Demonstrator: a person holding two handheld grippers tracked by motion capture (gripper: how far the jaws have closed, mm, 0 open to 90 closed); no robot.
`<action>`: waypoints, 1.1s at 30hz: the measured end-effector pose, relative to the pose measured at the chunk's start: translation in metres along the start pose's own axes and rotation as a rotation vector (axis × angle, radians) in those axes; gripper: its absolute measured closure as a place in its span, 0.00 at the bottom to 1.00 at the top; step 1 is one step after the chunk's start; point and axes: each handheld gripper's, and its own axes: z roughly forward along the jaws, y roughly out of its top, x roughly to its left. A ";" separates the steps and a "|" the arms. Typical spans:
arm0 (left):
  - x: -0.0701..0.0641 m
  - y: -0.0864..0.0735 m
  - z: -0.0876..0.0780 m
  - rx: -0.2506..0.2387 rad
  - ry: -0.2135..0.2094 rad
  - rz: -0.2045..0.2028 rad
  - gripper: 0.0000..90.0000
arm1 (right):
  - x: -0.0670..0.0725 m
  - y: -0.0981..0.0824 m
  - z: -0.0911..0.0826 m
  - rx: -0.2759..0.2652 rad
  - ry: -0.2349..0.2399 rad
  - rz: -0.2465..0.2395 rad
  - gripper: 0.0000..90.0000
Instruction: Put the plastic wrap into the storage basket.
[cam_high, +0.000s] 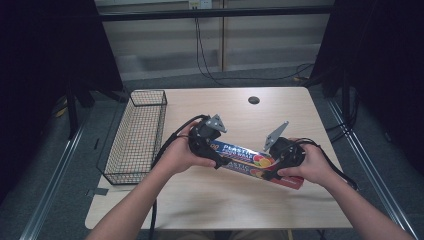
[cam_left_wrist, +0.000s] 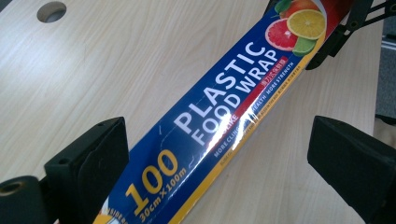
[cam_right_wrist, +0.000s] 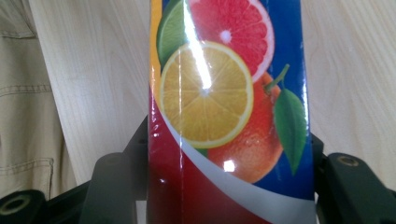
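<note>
Holding the long box of food wrap (cam_high: 252, 162) at its fruit end, the right claw (cam_high: 280, 167) has its jaws pressed on both sides of the box, tight. The left claw (cam_high: 212, 152) is at the other end, near the big "100". Its jaws stand wide apart, one on each side of the box, and I see a gap on the right side, so it is not squeezing.

The box sits across the middle of the bench (cam_high: 200, 200), slanted, between the two hands. I cannot tell if its left end rests on the wood or is lifted a bit.

I think the job now is to carry the box to the wire basket (cam_high: 137, 137), which stands at the left edge of the bench. To do it well, the left claw should close on the box first, square on the flat sides, not on a corner. The box is shiny and could slip. Then both hands should lift together and keep it level, so it does not twist out.

The bench is pale wood with a round hole (cam_high: 254, 100) near the far edge. Behind it are dark curtains, a grey floor and some black cables (cam_high: 205, 60) hanging down the wall.
</note>
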 end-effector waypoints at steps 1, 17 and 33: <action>0.000 0.001 0.001 0.008 -0.004 0.004 0.06 | 0.000 0.001 -0.002 -0.001 0.001 -0.006 0.48; 0.001 0.012 0.015 0.086 -0.075 0.065 0.08 | 0.006 0.007 -0.002 0.005 0.003 -0.056 0.48; 0.000 0.015 0.027 0.159 -0.135 0.128 0.13 | 0.011 0.014 0.000 0.018 0.020 -0.066 0.47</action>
